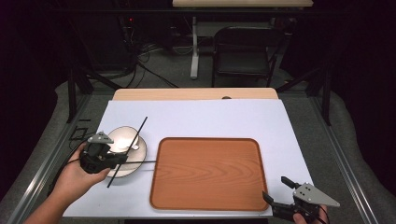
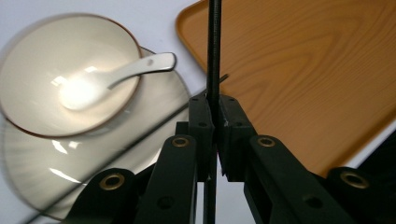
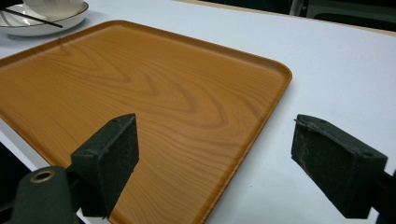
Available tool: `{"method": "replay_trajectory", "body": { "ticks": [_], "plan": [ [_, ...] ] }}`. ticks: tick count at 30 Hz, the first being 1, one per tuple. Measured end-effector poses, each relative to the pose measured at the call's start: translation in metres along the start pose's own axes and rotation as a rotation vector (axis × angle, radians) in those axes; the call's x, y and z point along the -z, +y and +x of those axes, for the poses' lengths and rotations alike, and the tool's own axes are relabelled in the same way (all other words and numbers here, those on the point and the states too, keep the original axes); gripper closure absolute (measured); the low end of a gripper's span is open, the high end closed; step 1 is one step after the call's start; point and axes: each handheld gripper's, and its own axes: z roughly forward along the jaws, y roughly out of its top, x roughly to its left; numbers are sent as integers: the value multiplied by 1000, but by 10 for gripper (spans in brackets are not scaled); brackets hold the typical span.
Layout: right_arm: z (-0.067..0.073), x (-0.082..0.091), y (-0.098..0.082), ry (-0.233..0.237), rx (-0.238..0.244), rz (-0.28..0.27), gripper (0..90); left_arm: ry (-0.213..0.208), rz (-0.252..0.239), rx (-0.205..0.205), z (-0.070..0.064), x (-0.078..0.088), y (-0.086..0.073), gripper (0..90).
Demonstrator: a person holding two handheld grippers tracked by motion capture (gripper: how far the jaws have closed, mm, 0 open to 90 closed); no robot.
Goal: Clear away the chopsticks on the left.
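Left claw [image 1: 122, 158] is clamped on one black chopstick [image 1: 128, 150], held over the bowl [image 1: 122, 140]; a second chopstick [image 1: 140, 162] appears to rest across the plate [image 1: 135, 164]. Right claw [image 1: 276, 191] stands open and empty near the tray [image 1: 208, 172]. One spoon [image 2: 116, 77] lies in the bowl. White tabletop [image 1: 210, 119]; dark room, one chair [image 1: 243, 53] behind.

Bare tray [image 1: 208, 172] beside stacked bowl [image 1: 122, 142]

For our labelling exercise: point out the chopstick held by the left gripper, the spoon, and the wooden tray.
chopstick [image 2: 214, 51], left gripper view, on its shaft above the fingers.
spoon [image 2: 140, 66], left gripper view, on its handle.
wooden tray [image 1: 208, 172], high view, on its bare middle.
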Motion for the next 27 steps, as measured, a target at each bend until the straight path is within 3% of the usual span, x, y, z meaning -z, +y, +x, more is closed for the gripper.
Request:
{"method": "replay_trajectory", "body": {
  "ticks": [2,3,4,7,12,16,21,27],
  "plan": [
    [0,0,0,0,0,-1,145,-43,-3,88,-1,-2,2,849],
    [0,0,0,0,0,-1,145,-102,-4,209,-1,-4,5,848],
    [0,0,0,0,0,-1,145,-102,-4,209,-1,-4,5,848],
    [0,0,0,0,0,-1,145,-189,-12,340,-1,-9,7,848],
    [0,0,0,2,-1,0,146,-292,-20,513,-5,-21,10,848],
    [0,0,0,1,-3,0,145,-284,-14,532,-9,-30,13,848],
    [0,0,0,1,-3,1,145,-304,2,569,-17,-48,15,848],
    [0,0,0,2,-4,0,145,-310,56,562,-32,-73,19,848]
  ]
}}
